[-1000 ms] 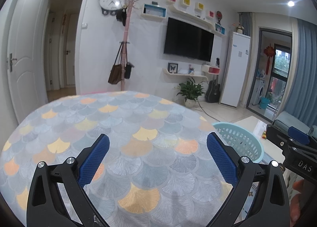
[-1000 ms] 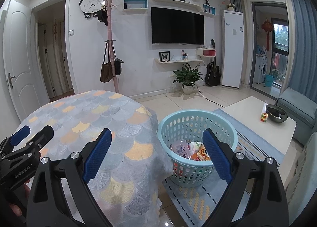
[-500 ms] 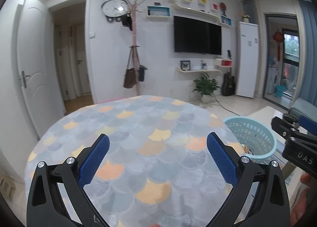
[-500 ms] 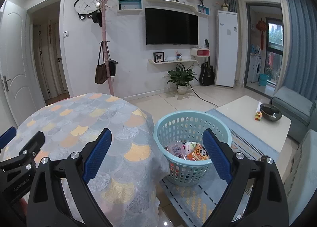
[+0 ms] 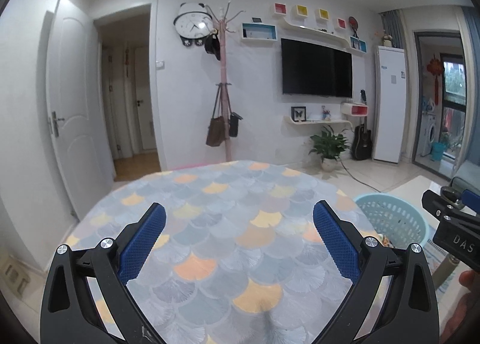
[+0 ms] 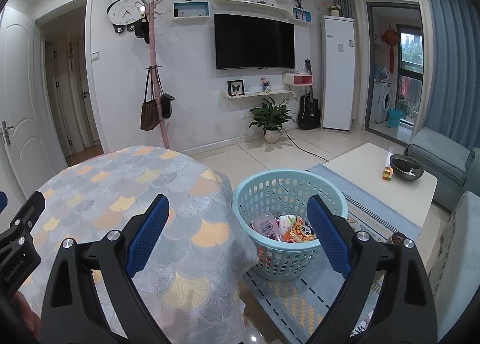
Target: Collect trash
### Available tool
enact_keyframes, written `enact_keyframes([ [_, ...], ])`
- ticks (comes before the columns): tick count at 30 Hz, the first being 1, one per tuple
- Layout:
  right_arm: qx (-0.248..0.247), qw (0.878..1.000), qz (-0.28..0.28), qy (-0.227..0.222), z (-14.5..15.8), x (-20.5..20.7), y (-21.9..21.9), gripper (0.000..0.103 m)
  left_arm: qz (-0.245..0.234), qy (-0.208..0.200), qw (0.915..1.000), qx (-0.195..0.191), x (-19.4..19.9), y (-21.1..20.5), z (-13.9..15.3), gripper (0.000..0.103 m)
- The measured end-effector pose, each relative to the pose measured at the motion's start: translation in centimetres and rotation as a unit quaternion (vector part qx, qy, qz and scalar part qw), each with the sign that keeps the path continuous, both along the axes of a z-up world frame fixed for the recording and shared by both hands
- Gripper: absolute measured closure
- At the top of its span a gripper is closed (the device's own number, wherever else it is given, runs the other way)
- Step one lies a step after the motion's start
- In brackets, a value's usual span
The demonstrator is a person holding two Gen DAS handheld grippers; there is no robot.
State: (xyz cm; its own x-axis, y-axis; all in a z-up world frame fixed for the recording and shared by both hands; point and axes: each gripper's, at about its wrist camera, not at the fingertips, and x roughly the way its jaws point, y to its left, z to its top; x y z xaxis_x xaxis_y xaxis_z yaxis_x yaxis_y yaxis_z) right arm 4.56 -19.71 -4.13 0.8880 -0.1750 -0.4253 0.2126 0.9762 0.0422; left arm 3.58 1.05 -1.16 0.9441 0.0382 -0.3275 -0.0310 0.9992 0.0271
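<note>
A light blue plastic basket (image 6: pixel 289 191) stands on the floor right of the round table (image 6: pixel 120 188); inside lie several snack wrappers (image 6: pixel 285 228), pink, white and orange. The same basket (image 5: pixel 393 221) shows at the right of the left wrist view. My left gripper (image 5: pixel 239 239) hangs open above the scale-patterned tablecloth (image 5: pixel 228 224), nothing between its blue pads. My right gripper (image 6: pixel 237 234) is open too, held above the table's right edge and the basket, and holds nothing. I see no trash on the tablecloth.
A white coffee table (image 6: pixel 381 173) with a dark bowl (image 6: pixel 406 166) stands right of the basket on a patterned rug (image 6: pixel 300 293). A grey sofa (image 6: pixel 444 161) lies beyond. A coat rack (image 6: pixel 156 74), plant (image 6: pixel 271 117) and guitar (image 6: pixel 310 110) line the far wall.
Both grippers have drawn back and risen; the table and basket look farther away and more of the room shows. Both stay open and hold nothing.
</note>
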Motion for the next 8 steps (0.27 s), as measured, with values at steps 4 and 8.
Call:
enact_keyframes([
  [4, -0.001, 1.000, 0.000, 0.004, -0.1, 0.3, 0.0, 0.014, -0.007, 0.012, 0.9997, -0.023, 0.3, 0.6, -0.3, 0.008],
  [8, -0.006, 1.000, 0.002, 0.007, -0.2, 0.7, 0.3, 0.014, -0.009, 0.014, 0.9993, -0.032, 0.6, 1.1, -0.5, 0.008],
])
